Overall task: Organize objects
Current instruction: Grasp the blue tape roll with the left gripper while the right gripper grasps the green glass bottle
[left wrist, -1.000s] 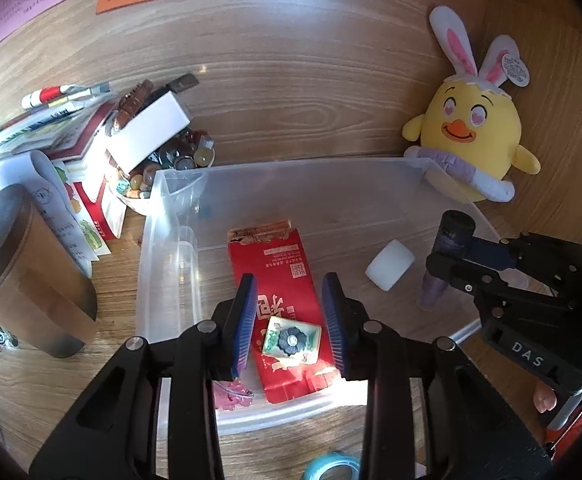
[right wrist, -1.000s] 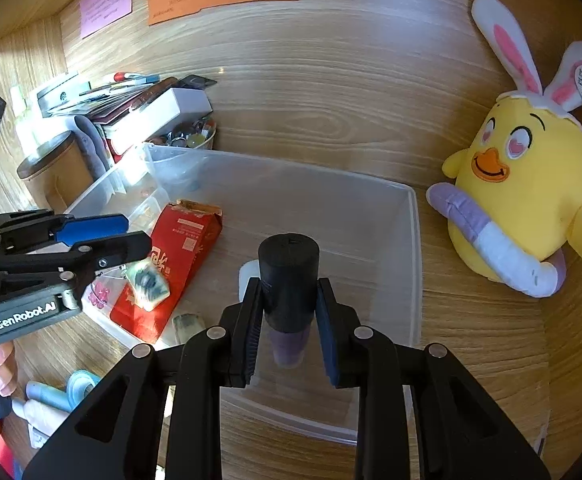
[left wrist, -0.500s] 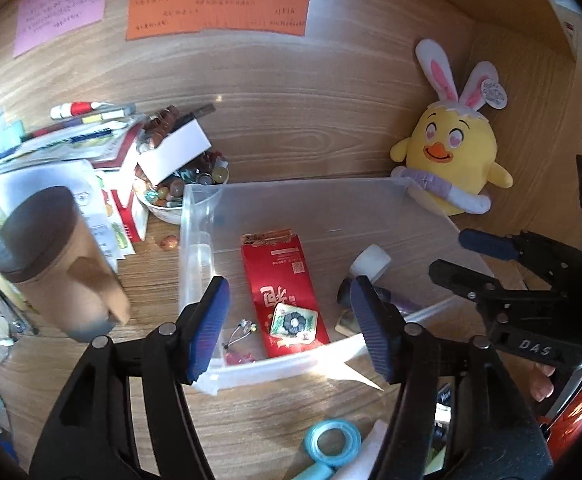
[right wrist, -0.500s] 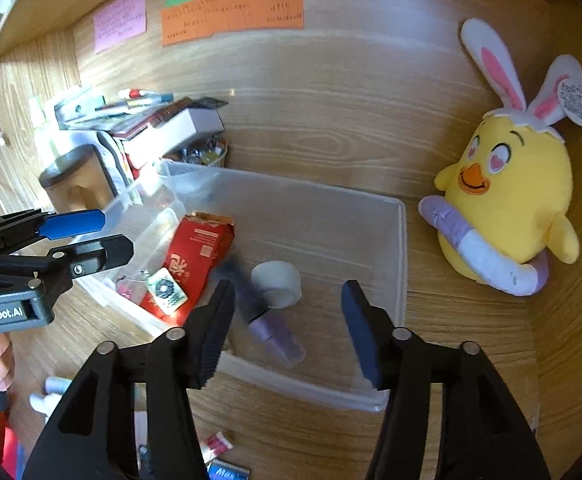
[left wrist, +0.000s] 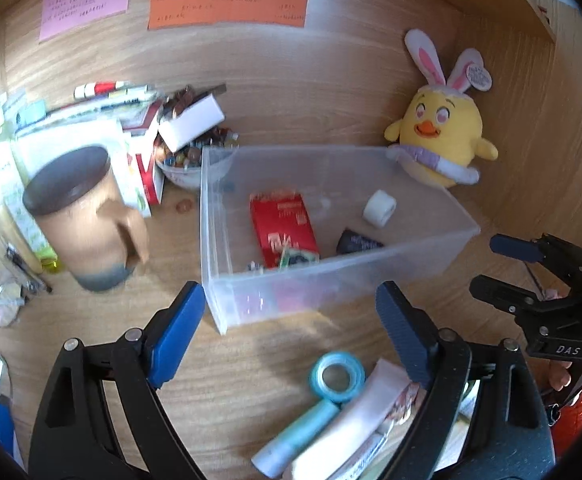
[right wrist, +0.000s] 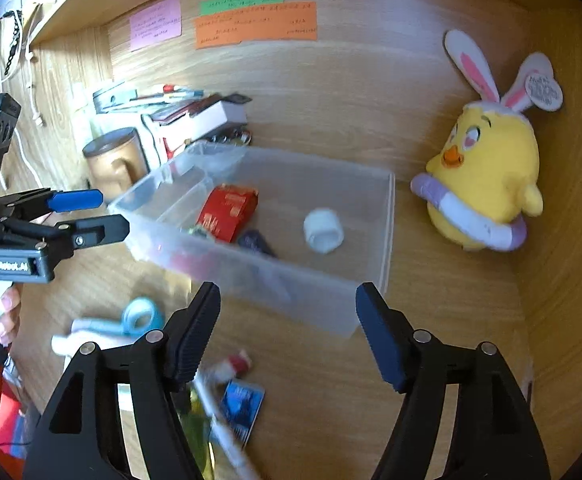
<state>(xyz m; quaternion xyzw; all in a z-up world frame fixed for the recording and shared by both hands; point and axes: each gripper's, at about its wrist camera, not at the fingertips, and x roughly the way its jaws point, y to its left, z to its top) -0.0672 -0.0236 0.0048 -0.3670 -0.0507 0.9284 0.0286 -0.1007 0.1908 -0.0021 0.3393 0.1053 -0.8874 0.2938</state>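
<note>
Two grippers appear in each view, and we hold one in either hand.

From the left wrist, we see the left gripper with its blue pads spread wide and nothing between them; its jaws have just been opening. It hangs over the wooden counter, just in front of a clear plastic bin. Inside the bin lie a red packet, a small patterned card at its near end, a white roll and a dark bottle. A blue tape ring and a pale tube lie on the counter nearer us. A yellow chick plush sits behind the bin.

From the right wrist, the right gripper is likewise parted and empty, its jaws having just been opening. The bin lies ahead, the plush to its right.
</note>
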